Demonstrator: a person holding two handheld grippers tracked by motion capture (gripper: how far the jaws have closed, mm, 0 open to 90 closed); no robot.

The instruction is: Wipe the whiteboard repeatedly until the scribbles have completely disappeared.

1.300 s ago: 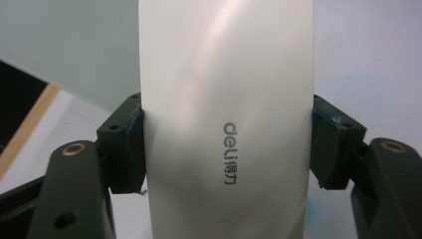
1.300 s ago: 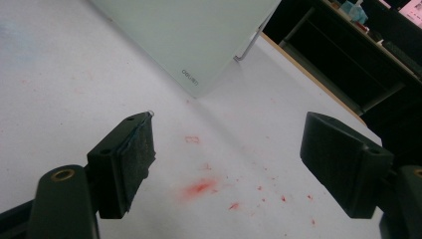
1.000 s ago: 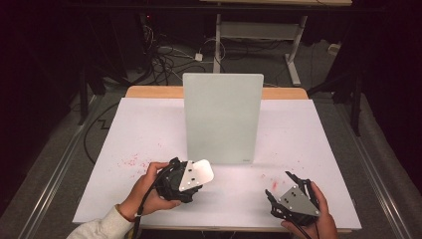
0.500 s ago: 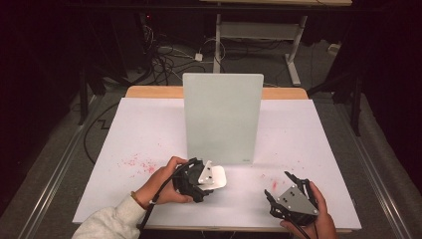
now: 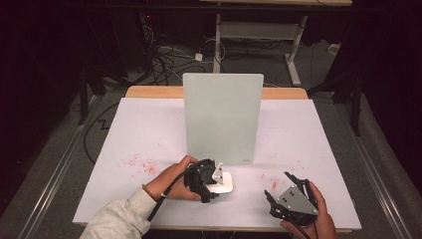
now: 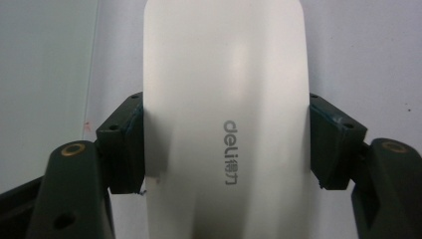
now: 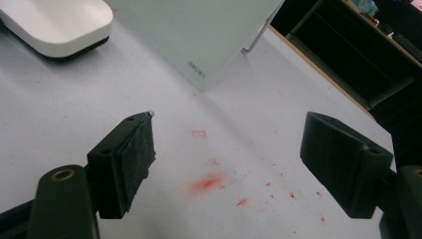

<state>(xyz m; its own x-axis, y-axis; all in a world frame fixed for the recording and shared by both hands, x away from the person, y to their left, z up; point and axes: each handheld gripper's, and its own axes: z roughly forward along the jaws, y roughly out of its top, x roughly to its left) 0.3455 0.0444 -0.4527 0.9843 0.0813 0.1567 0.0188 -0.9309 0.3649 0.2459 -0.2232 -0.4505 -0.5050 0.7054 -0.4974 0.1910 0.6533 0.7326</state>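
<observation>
A white eraser block marked "deli" sits between the jaws of my left gripper, which press on both its sides. In the high view the left gripper holds the white eraser down near the table, just in front of the upright pale whiteboard. My right gripper hovers at the front right, jaws wide apart with nothing between them. From the right gripper view the eraser lies at the top left, with the whiteboard behind it.
The table is covered by a white sheet with red smudges left of centre and more red marks under my right gripper. A wooden edge runs along the back. Cables and desk legs lie on the floor beyond.
My left gripper has carried the eraser to the right and slightly forward, lowering it toward the table in front of the whiteboard. The right gripper has barely moved.
</observation>
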